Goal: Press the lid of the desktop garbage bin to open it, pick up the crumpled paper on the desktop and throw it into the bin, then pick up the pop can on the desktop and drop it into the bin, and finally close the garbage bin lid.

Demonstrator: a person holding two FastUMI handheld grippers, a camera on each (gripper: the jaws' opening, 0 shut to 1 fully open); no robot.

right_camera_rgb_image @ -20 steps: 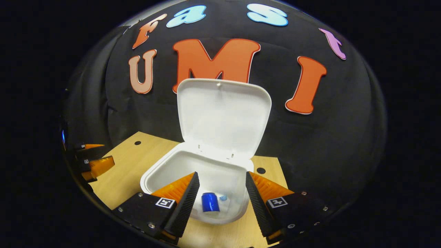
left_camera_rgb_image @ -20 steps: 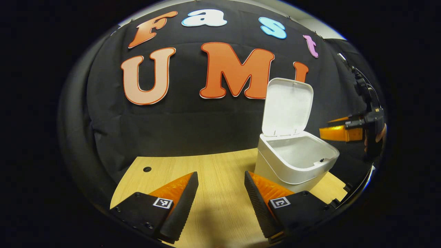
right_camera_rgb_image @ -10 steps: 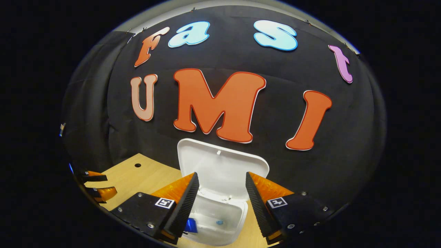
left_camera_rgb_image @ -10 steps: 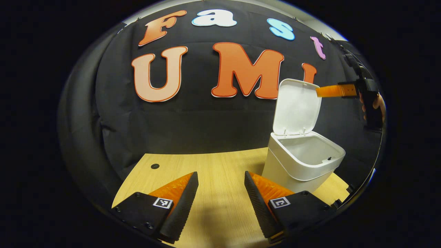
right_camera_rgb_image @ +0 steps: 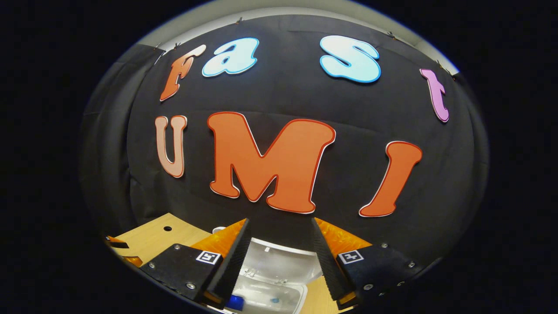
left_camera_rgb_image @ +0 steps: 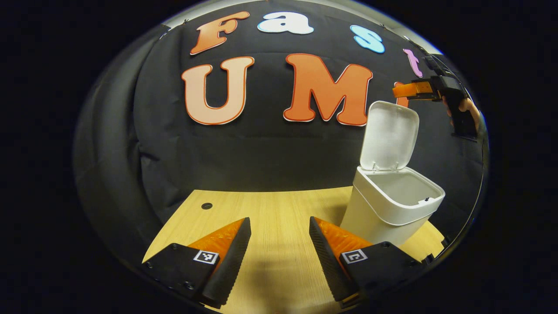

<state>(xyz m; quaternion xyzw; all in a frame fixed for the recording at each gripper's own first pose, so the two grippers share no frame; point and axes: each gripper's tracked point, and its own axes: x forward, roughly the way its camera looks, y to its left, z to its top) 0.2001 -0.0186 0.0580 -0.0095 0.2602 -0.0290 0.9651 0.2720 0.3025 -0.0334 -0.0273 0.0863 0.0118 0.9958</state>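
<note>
You're holding the right gripper [right_camera_rgb_image: 279, 257] above the upright lid [left_camera_rgb_image: 389, 134] — fingers apart, empty — with the can [right_camera_rgb_image: 236, 302] lying in the bin [left_camera_rgb_image: 394, 209], so closing comes next.

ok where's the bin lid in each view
Left gripper view: the lid stands raised at right, above the open bin, just below the right gripper.
Right gripper view: the lid is at bottom centre, between that gripper's fingers.
Shared landmark: the hole in the table.
</note>
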